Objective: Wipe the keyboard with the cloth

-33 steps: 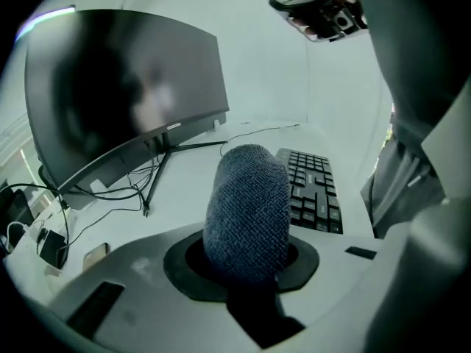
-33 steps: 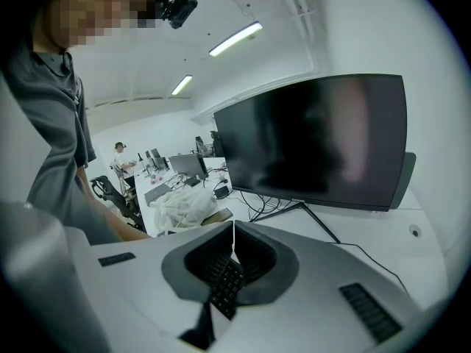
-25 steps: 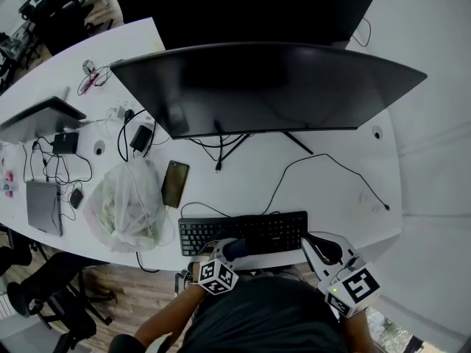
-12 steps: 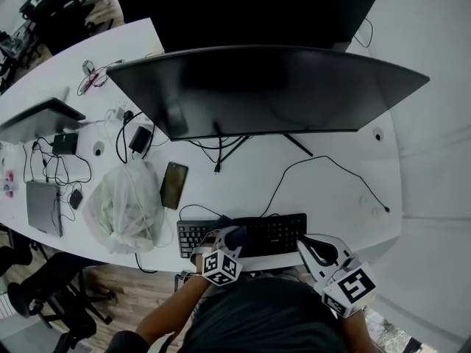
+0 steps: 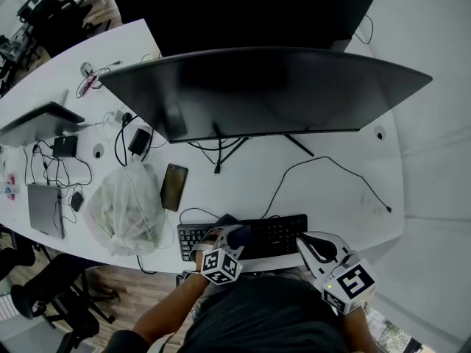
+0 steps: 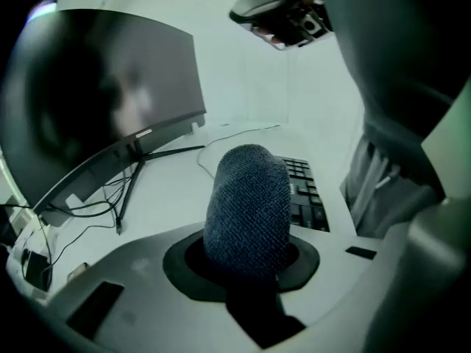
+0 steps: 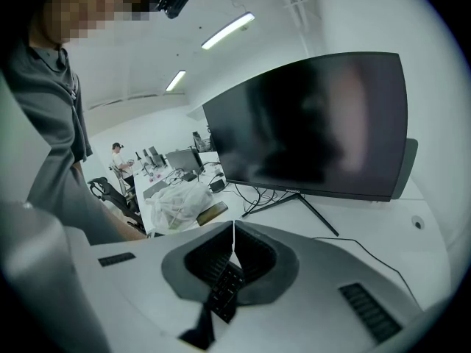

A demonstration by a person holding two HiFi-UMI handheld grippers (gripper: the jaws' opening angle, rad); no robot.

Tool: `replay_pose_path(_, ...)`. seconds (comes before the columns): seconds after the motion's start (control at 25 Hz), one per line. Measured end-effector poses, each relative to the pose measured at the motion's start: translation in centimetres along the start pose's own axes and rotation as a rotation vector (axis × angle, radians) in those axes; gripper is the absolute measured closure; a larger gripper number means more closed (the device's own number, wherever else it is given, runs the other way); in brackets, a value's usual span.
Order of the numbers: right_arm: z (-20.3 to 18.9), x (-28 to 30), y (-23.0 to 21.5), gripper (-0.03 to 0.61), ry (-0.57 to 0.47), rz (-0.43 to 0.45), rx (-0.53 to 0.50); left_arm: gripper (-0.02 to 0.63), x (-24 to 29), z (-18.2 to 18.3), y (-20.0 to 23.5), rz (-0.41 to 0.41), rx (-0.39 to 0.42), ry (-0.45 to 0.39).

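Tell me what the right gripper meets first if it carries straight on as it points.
The shut right gripper likely meets the thin stand legs of the curved black monitor first, across white desk; depth is unclear.

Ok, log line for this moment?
left tongs: shut on cloth | cloth: over keyboard | right tongs: shut, empty

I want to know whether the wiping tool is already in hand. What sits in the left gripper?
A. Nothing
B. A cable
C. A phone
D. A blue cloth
D: the left gripper view shows the left gripper shut on a rolled, blue, textured cloth, with the keyboard just behind it.
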State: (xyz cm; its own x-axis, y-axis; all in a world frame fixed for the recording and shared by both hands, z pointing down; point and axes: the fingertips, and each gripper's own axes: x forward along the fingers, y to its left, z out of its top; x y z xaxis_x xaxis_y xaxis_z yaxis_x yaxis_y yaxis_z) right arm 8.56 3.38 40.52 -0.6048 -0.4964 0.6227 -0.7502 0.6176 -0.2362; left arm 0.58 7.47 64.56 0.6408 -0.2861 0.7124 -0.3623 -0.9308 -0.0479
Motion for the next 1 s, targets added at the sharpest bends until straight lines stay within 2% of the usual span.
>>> replay_pose_path(0.08,-0.1,0.3,-0.1,0.568,0.008,0.003,0.005,0.525,0.5,-0.5,0.9,0.023,-0.059,0.015)
replay_pose_path(0.2,0.1,0.5,-0.6,0.568,0.009,-0.002,0.001,0.526,0.5,-1.1,-1.1,0.024,-0.050,0.018)
replay_pose_path(0.36,0.5,0.3,-1.2,0.568,0.008,-0.018,0.005,0.525,-0.2,-1.2,-6.6,-0.172,-0.044,0.031)
replay_pose_path(0.44,0.7,0.2,-1.4,0.568,0.006,-0.019,0.007,0.526,-0.1,-1.2,-6.8,-0.198,-0.004,0.032)
replay_pose_path(0.52,0.7,0.3,-1.3,0.568,0.012,-0.014,0.001,0.526,0.1,-0.3,-4.8,-0.157,0.054,0.013)
replay_pose_path(0.56,0.6,0.5,-1.2,0.568,0.019,-0.010,-0.004,0.526,0.2,0.1,-3.2,-0.119,0.044,-0.004)
replay_pose_path(0.64,0.7,0.7,-0.9,0.568,0.035,-0.009,-0.008,0.526,0.4,0.4,0.4,-0.040,-0.062,-0.038)
replay_pose_path(0.72,0.8,0.8,-0.8,0.568,0.036,-0.013,-0.007,0.526,0.6,0.2,2.4,-0.006,-0.149,-0.038)
replay_pose_path(0.76,0.8,0.7,-0.8,0.568,0.031,-0.014,-0.008,0.525,0.8,-0.1,2.2,-0.007,-0.146,-0.027)
replay_pose_path(0.88,0.4,0.1,-0.8,0.569,0.018,-0.016,-0.008,0.528,1.1,-0.4,-0.4,-0.006,-0.032,-0.009)
replay_pose_path(1.0,0.3,-0.5,-0.6,0.568,0.018,-0.029,-0.006,0.526,0.4,-0.3,-3.6,-0.061,0.006,0.002)
